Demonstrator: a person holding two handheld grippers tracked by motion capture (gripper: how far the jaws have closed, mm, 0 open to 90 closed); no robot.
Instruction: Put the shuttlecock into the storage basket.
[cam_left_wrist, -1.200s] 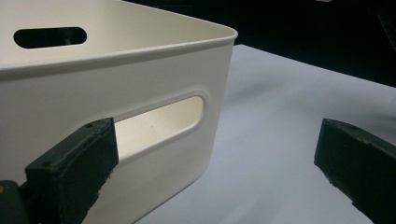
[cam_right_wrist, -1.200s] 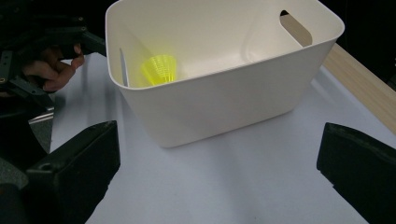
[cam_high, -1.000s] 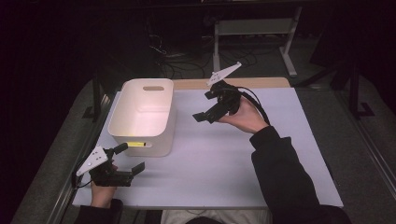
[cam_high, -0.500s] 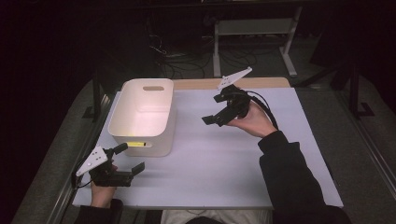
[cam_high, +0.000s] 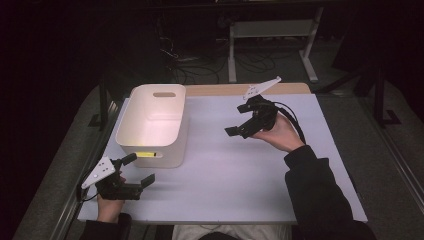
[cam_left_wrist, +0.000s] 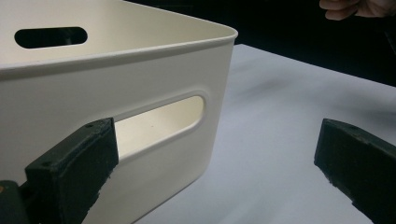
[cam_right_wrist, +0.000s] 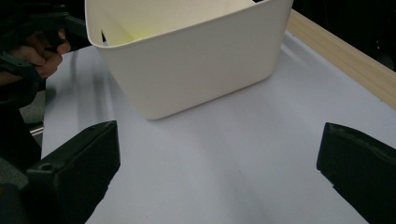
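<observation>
A white plastic bin (cam_high: 152, 125) with handle slots stands empty at the left of the table. My left gripper (cam_high: 138, 169) rests near the front left corner, just before the bin's near wall, jaws wide apart and holding nothing. In the left gripper view, the bin's wall (cam_left_wrist: 140, 70) and its handle slot fill the left, with the gripper (cam_left_wrist: 210, 158) open beside it. A hand holds my right gripper (cam_high: 239, 120) above the table's middle right, pointing at the bin, open and empty. The right gripper view shows its gripper (cam_right_wrist: 215, 172) facing the bin (cam_right_wrist: 187, 60) across bare table.
The table (cam_high: 240, 175) is covered by a pale sheet, with a wooden strip (cam_high: 220, 90) along its far edge. A yellow label (cam_high: 146, 154) marks the bin's near wall. Beyond the table stand a metal frame (cam_high: 270, 35) and floor cables (cam_high: 200, 65).
My right gripper has drifted a little to the right and toward the person, away from the bin. The left gripper and the bin have stayed put.
</observation>
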